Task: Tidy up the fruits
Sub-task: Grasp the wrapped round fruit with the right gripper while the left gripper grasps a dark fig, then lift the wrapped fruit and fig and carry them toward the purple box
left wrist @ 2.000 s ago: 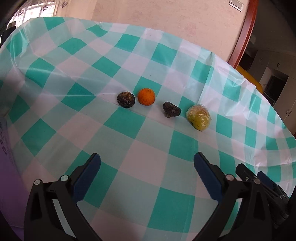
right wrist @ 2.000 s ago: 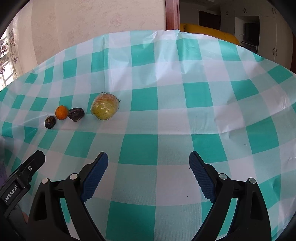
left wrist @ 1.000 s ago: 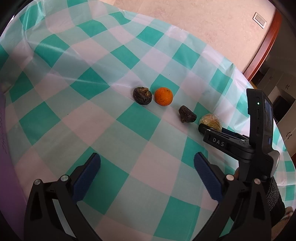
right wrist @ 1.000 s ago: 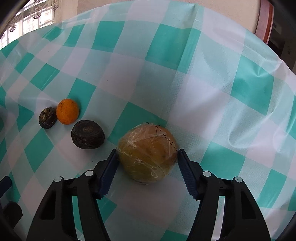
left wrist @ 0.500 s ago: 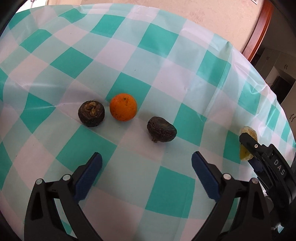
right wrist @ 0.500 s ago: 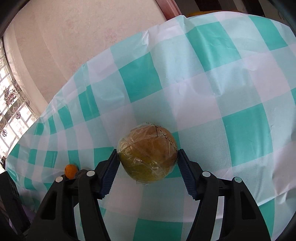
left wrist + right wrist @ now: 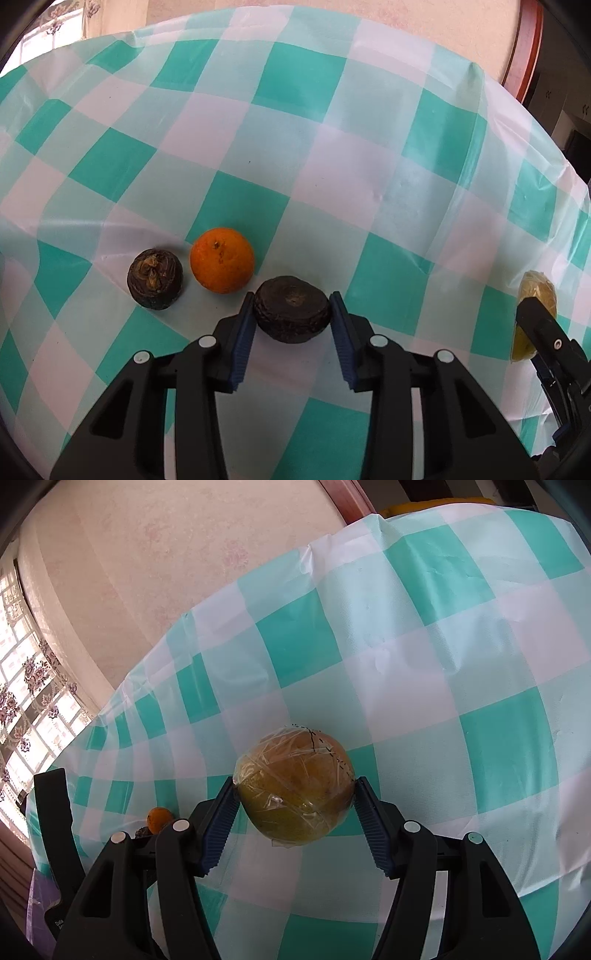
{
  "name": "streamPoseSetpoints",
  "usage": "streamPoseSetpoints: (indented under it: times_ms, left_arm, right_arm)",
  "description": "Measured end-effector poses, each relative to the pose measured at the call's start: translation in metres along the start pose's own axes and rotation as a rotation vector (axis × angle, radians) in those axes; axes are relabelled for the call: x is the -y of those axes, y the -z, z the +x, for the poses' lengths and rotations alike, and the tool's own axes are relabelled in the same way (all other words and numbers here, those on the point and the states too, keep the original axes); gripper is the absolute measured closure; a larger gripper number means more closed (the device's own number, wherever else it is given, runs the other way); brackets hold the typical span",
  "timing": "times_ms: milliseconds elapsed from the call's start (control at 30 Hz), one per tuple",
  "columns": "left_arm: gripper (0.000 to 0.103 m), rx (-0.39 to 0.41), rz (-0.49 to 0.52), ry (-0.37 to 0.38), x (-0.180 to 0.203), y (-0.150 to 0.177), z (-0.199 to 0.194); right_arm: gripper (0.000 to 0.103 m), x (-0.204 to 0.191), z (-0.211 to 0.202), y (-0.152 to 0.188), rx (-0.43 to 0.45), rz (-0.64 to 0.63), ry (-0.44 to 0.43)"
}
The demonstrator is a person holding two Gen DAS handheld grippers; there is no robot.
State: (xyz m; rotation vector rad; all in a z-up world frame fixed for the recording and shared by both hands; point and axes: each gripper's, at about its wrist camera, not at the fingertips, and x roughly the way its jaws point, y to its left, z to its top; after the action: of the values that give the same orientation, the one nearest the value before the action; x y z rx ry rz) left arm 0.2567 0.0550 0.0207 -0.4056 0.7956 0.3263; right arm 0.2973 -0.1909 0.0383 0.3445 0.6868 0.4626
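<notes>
Left wrist view, nearest item: left gripper [image 7: 292,321], blue ribbed fingers [image 7: 242,338] closing on a dark shrivelled fruit [image 7: 292,314], pads at its two flanks, the fruit apparently resting on the tabletop [image 7: 369,166] under a teal-and-white checked cloth. Judged light, dry and fairly stiff, with a wrinkled skin that should give the pads purchase; the hold across its widest part looks sound. Just beyond and to the left: an orange [image 7: 222,260], smooth and round, likely to roll if nudged, lying close beside the dark fruit. Left of that, a second dark shrivelled fruit [image 7: 155,278], near the orange, whether touching cannot be told. Far right edge: a sliver of yellow fruit behind the other tool. Right wrist view, nearest item: right gripper [image 7: 293,812], fingers roughly half spread and clamped on a film-wrapped yellow-green fruit [image 7: 295,786], held at its equator, seemingly clear of the cloth. Judged the heaviest piece; the plastic film is slick and may slide under the pads, so a firm, level grip at mid-height suits it. Farther off, low left: the orange again, small, with the left tool's black body beside it.
</notes>
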Motion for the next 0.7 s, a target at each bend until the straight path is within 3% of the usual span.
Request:
streamPoseSetpoints:
  times_ms: [33,100,267,700]
  left_arm:
    - [0.063,0.015,-0.046,0.04,-0.01,0.0,-0.003]
    - [0.064,0.043,-0.091,0.052,-0.02,0.002,-0.01]
    - [0.063,0.042,-0.052,0.123,-0.014,0.014,-0.023]
    - [0.063,0.032,-0.084,0.166,-0.03,0.06,-0.055]
  right_arm:
    - [0.041,0.001,0.0,0.0,0.006,0.008,0.003]
    - [0.041,0.004,0.002,-0.001,0.015,0.028,0.021]
    - [0.041,0.004,0.004,0.0,0.011,0.037,0.068]
    - [0.041,-0.006,-0.024,0.032,0.027,0.069,0.148]
